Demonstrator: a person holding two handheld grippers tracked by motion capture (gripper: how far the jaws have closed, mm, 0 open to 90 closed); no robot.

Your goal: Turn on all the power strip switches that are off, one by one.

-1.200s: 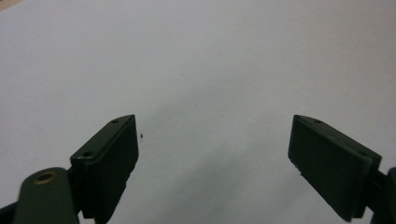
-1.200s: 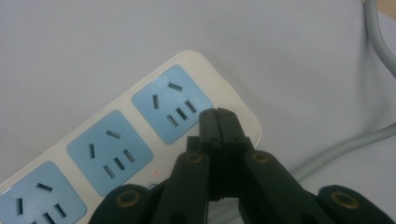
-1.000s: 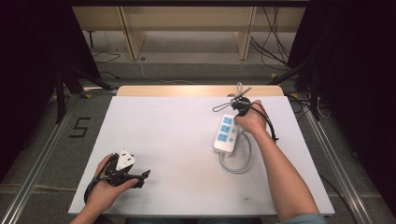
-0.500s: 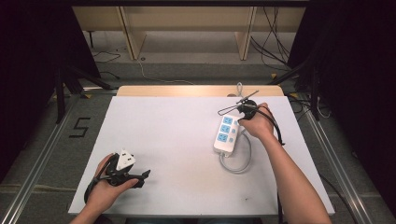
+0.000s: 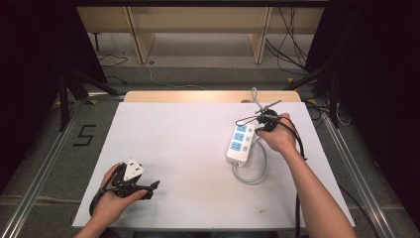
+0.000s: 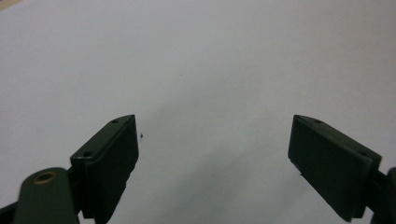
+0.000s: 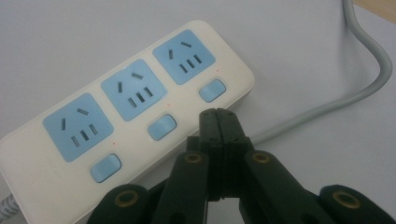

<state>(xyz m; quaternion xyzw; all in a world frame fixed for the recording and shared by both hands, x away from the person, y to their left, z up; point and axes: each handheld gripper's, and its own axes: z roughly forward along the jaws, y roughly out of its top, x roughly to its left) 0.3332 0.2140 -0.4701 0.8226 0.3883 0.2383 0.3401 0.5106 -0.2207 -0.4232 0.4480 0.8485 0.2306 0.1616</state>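
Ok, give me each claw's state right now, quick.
Left claw: open, nothing between its jaws, over bare table.
Right claw: closed, holding nothing, beside the power strip.

Right gripper (image 5: 261,120) beside power strip (image 5: 239,144) — table (image 5: 188,148).

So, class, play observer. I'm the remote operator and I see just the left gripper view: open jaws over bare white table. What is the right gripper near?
Observer: The right gripper is beside a white power strip with three blue sockets.
Operator: Are its jaws open like mine?
Observer: No, they are shut. The tips are by the strip's row of blue switches, but I cannot tell if they touch.
Operator: Any cable in the way?
Observer: The strip's grey cable loops on the table at the strip's near end, far from the left gripper.
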